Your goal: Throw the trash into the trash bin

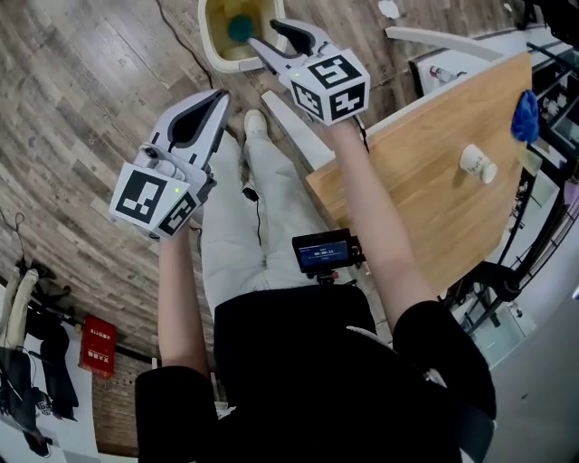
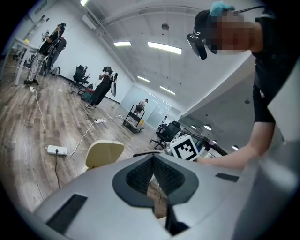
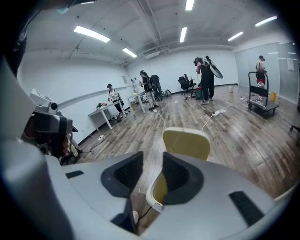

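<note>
**One piece in the bin, more may wait on the table**

Head view: the person stands over the cream trash bin [image 1: 208, 41] on the wood floor. A teal piece of trash [image 1: 241, 27] lies inside it, near the middle of the bottom. The right gripper [image 1: 270, 36] hangs above the bin's near rim. The left gripper [image 1: 215, 99] is held beside it, clear of the bin. On the wooden table [image 1: 425, 190] a white cup-like item [image 1: 477, 164] stands near the far edge, and a blue object [image 1: 525, 116] sits at the far corner. A white scrap [image 1: 389, 9] lies on the floor beyond.

Left gripper view: the left gripper [image 2: 152, 158] has its pads pressed together at the tips with nothing between them. The bin [image 2: 104, 154] stands just ahead.

Right gripper view: the right gripper [image 3: 153, 157] has its jaws spread and empty, and the bin's rim [image 3: 185, 140] shows through the gap.

By this showing, one drop is done. The items on the table and the scrap on the floor, if they count as trash, are left.
</note>
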Action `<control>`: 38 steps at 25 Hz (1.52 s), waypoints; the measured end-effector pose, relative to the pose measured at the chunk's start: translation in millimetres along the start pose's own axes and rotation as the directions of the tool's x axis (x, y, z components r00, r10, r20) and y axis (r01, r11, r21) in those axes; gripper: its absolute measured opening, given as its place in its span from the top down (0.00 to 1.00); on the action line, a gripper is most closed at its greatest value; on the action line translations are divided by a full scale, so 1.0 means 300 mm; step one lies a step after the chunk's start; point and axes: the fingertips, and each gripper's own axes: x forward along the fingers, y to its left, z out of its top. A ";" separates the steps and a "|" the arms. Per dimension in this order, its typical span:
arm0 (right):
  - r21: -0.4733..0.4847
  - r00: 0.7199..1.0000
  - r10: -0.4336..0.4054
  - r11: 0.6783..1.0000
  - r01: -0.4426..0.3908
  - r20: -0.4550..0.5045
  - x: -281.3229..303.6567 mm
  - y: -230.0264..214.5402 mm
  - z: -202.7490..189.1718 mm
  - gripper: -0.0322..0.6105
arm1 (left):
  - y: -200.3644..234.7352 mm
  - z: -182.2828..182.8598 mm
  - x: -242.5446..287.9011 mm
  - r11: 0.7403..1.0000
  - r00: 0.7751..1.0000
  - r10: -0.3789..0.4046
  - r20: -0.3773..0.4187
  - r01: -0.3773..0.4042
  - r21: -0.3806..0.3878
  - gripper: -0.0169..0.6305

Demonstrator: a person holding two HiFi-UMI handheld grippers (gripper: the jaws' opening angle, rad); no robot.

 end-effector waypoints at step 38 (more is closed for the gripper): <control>-0.300 0.784 0.317 0.938 -0.174 0.534 -1.178 0.725 0.644 0.95 | -0.957 0.543 -0.314 0.870 0.982 -0.104 0.159 0.012 0.493 0.96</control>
